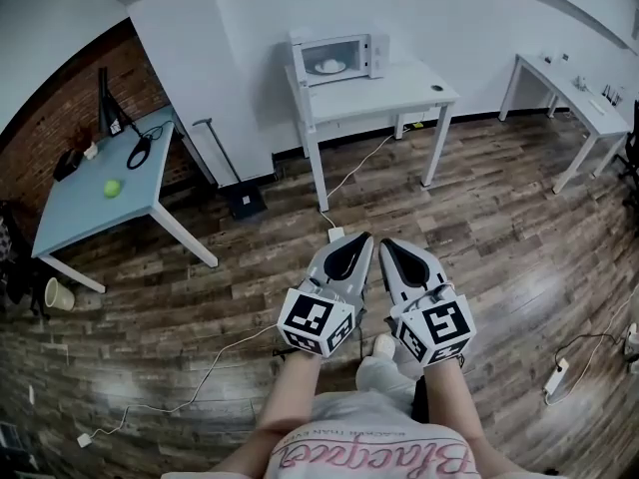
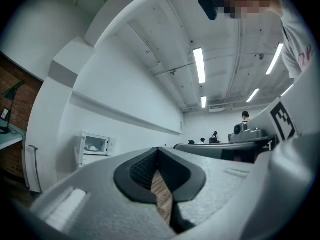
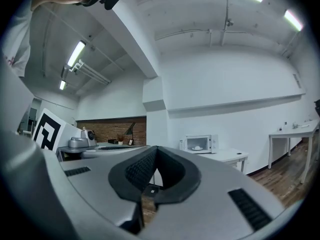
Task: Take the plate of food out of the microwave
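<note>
- One boxy white microwave (image 1: 334, 58) stood on the back left corner of a white metal-legged desk (image 1: 404, 93).
- One white plate of food (image 1: 329, 66) lay inside the microwave, showing through its front. Whether the door was open or closed could not be told.
- There were three tables in all: the white desk, a pale blue table (image 1: 85, 208) to its left, and a long white table (image 1: 574, 93) at the right wall.
- One small green ball (image 1: 112, 188) lay near the middle of the pale blue table, with dark gear at its far edge.
- One tan paper cup (image 1: 58, 294) sat on the floor beside that table's near leg.
- The floor was dark wood-plank floor (image 1: 499, 238), crossed by a thin white cable (image 1: 205, 377). The walls were white, apart from one red brick wall (image 1: 50, 118) on the left.
- Two grey grippers were held side by side over the floor, well apart from the desk and pointing toward it.
- The left gripper (image 1: 356, 239) had its jaws brought together at the tips, with nothing between them.
- The right gripper (image 1: 390, 244) likewise had its jaws fully together and carried nothing.
</note>
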The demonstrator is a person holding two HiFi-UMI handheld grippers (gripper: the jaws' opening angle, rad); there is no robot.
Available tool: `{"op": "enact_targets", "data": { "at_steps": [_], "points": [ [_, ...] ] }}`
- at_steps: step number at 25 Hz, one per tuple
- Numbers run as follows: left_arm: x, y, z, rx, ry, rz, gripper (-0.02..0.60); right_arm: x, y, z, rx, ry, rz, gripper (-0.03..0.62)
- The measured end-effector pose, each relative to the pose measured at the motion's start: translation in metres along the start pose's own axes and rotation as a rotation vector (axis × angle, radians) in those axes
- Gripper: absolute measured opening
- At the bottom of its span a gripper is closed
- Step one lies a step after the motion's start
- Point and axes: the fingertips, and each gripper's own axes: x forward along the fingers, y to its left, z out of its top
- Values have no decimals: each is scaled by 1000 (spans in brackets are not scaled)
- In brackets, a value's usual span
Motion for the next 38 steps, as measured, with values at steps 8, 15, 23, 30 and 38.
{"op": "enact_targets", "data": {
  "at_steps": [8,15,23,30,38],
  "points": [
    [67,29,-1,14,8,51,3,43,-61,7,-4,4,23,6],
    [118,49,3,37,-20,75,3,81,-105,11,-47,12,83,6],
    [151,67,-5,19,-40,128,3,104,-131,6,-70,19,168,6],
    [166,62,-11,52,-1,150,3,104,-143,0,-47,24,192,6],
    [186,69,-16,36,1,142,3,106,-166,-8,-26,36,159,6]
  ]
}}
